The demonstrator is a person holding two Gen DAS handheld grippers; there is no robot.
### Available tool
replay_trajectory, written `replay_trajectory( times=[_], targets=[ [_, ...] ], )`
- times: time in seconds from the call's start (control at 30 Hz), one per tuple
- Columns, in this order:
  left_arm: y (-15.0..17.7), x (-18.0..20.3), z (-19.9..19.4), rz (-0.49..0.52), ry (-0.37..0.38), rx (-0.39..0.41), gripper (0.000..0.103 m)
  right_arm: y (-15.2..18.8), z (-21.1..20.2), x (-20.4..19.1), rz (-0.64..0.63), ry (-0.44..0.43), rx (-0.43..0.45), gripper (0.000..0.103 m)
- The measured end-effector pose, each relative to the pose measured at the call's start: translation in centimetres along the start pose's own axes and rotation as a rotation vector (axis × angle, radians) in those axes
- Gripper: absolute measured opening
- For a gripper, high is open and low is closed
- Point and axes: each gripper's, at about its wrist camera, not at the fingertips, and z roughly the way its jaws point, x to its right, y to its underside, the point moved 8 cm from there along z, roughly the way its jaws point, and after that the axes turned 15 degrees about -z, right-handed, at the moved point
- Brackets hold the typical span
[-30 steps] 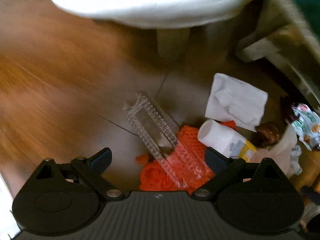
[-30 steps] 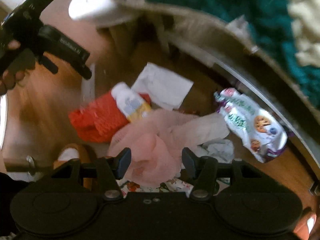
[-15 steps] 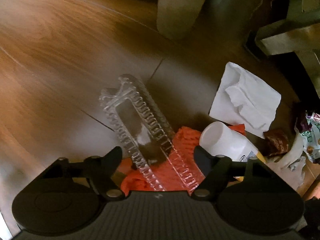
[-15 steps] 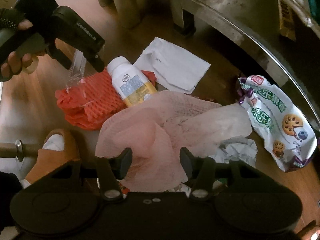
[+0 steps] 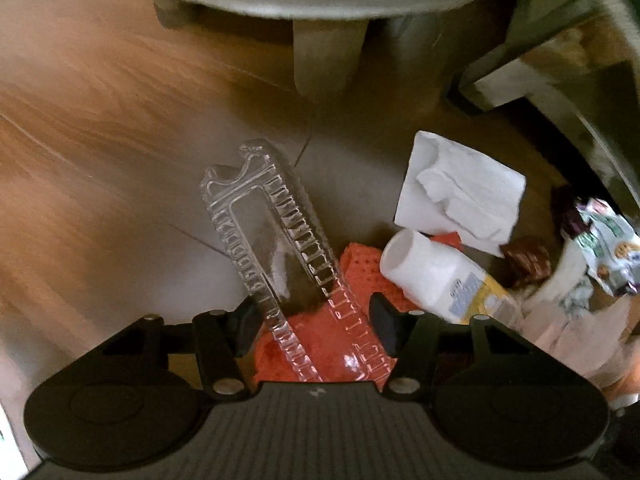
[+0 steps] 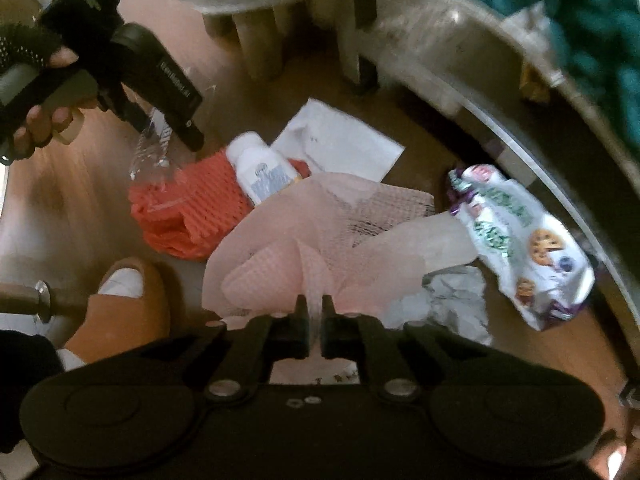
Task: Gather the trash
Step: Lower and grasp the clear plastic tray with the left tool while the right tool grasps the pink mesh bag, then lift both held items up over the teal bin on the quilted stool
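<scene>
A pile of trash lies on the wooden floor. My left gripper (image 5: 312,316) has its jaws closed against the sides of a clear ribbed plastic tray (image 5: 276,240), which rests over an orange foam net (image 5: 360,276). The left gripper and tray also show in the right wrist view (image 6: 160,148). My right gripper (image 6: 315,320) is shut on a pink foam net (image 6: 288,256). A white bottle (image 6: 264,172) lies on the orange net (image 6: 192,212). A white napkin (image 6: 340,144) and a cookie bag (image 6: 520,236) lie nearby.
Crumpled grey paper (image 6: 444,304) lies right of the pink net. White furniture legs (image 6: 256,48) and a metal bed frame (image 6: 500,92) stand behind the pile. The person's foot in an orange slipper (image 6: 124,304) is at the left.
My right gripper has shut on the pink foam net. My left gripper has narrowed onto the clear tray, and the tray end has lifted.
</scene>
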Motion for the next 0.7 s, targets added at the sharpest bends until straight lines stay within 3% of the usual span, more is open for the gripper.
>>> replay_trajectory(
  times=[0.2,0.43,0.7],
  targets=[
    [1.2,-0.2,-5.9,0.055,0.034,0.071,0.058,-0.5,-6.7,0.0,0.027,0.058,0.084,0.004],
    [2.0,1.7,-17.8,0.204,0.088,0.281,0.058,-1.7,-16.9,-0.2,0.036,0.137,0.218,0.004],
    [5.3,4.7,-31.6,0.271,0.201,0.489,0.058,-2.6,-29.4,-1.3,0.024,0.253,0.38,0.004]
  ],
)
